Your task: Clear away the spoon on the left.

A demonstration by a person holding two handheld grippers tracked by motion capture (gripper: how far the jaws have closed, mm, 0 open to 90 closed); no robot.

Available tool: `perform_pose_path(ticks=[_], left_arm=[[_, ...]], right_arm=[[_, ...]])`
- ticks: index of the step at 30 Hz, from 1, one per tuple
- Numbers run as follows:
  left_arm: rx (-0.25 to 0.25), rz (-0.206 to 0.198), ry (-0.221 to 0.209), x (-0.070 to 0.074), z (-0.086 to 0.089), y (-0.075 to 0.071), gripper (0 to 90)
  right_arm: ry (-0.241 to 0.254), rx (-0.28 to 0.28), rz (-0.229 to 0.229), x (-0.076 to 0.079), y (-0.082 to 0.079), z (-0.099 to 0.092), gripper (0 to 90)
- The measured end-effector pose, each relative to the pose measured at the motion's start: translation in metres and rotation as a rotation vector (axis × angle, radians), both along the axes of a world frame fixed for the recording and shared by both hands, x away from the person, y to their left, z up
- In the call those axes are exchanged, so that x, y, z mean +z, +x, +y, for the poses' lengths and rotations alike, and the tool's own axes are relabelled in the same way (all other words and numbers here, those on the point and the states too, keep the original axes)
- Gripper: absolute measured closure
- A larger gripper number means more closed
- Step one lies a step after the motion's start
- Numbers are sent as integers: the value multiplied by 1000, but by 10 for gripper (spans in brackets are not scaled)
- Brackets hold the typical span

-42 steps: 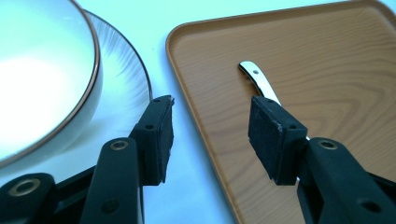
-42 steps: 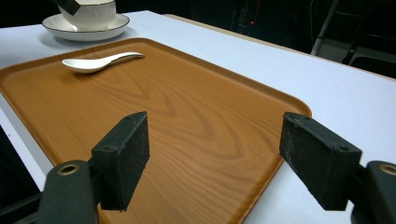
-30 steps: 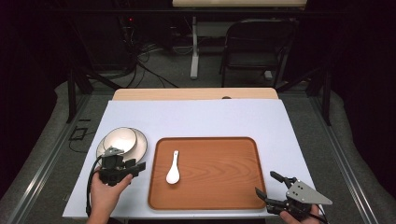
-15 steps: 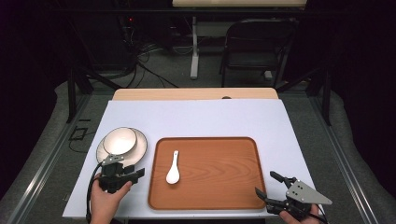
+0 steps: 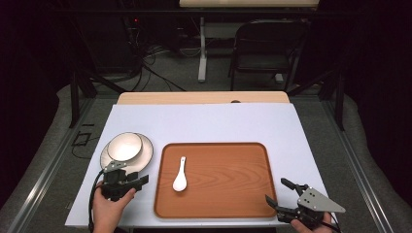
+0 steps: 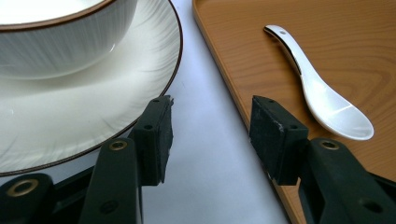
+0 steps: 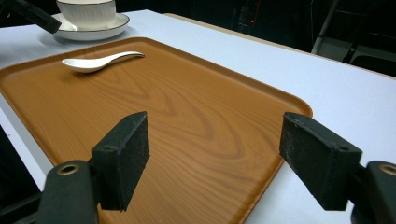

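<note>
A white bowl [image 5: 125, 146] stands on a white plate [image 5: 145, 156] with a brown rim, at the table's left. To its right lies a brown wooden tray [image 5: 228, 179] holding a white ceramic spoon [image 5: 180, 175] near its left side. My left gripper [image 5: 141, 182] is open just in front of the plate, pointing toward the tray. In the left gripper view its jaws [image 6: 212, 105] straddle the bare strip between the plate [image 6: 70, 121] and the tray [image 6: 280, 60], holding nothing. My right gripper [image 5: 276, 191] is open at the tray's near right corner, with the tray [image 7: 163, 107] seen between its jaws.
A pale sheet [image 5: 204, 124] covers the table, with a wooden strip [image 5: 204, 98] at the far edge. A folding chair [image 5: 267, 48] and cables stand on the floor beyond. The near table edge runs right under both hands.
My left gripper has drawn back a little from the plate's near rim toward the table's front edge. The right gripper has stayed put.
</note>
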State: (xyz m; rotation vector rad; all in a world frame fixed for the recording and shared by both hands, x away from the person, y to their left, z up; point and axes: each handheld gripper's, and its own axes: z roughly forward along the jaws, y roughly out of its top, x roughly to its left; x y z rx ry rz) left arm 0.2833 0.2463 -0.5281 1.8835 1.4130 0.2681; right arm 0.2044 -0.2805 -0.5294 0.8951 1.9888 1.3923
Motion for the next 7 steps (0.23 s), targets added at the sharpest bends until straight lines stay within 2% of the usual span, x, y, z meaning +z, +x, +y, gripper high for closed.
perform_pose_path(ticks=[2, 4, 7], left_arm=[[1, 10, -11, 1, 0, 1, 494], [-7, 25, -41, 4, -3, 4, 502], [-41, 51, -44, 11, -14, 13, 503]], right_arm=[[2, -1, 4, 0, 0, 0, 236], [4, -3, 8, 0, 1, 0, 236], [3, -1, 7, 0, 1, 0, 236]])
